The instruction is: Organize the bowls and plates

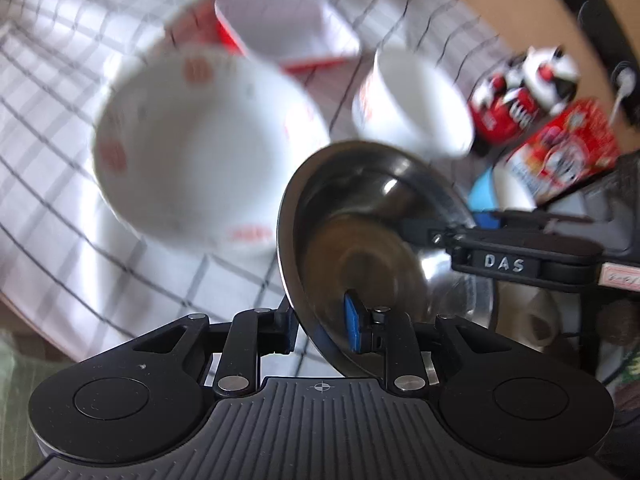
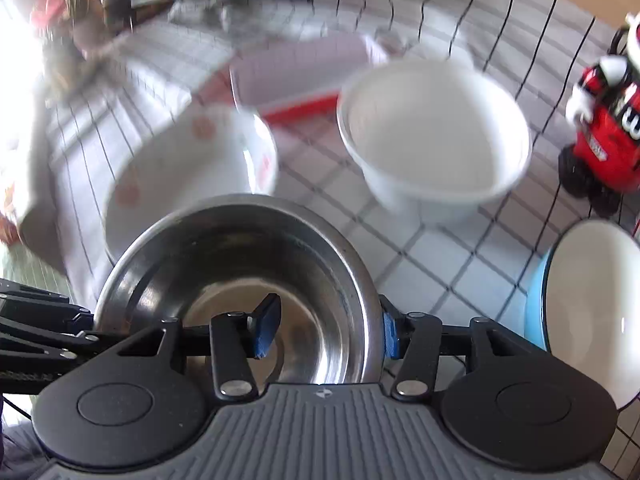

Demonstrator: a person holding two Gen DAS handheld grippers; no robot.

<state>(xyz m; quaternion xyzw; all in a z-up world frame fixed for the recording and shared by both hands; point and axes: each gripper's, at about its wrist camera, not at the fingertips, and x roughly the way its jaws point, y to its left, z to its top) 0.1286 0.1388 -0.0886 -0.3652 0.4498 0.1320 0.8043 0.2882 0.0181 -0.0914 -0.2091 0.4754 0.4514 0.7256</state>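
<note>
A steel bowl (image 1: 360, 216) is held above the checked tablecloth by both grippers. My left gripper (image 1: 320, 328) is shut on its near rim, one blue pad inside, one outside. My right gripper (image 2: 326, 330) is shut on the bowl's (image 2: 240, 264) right rim; it also shows in the left wrist view (image 1: 500, 256). A large white bowl with red marks (image 1: 200, 140) (image 2: 188, 176) lies beyond. A smaller white bowl (image 1: 416, 100) (image 2: 432, 140) stands to its right. A blue-rimmed white bowl (image 2: 592, 312) sits at the right.
A red and white rectangular dish (image 1: 280, 28) (image 2: 296, 80) lies at the back. A red and black toy figure (image 2: 608, 128) (image 1: 520, 92) and a red packet (image 1: 560, 148) stand at the right. The checked tablecloth (image 2: 420, 264) covers the table.
</note>
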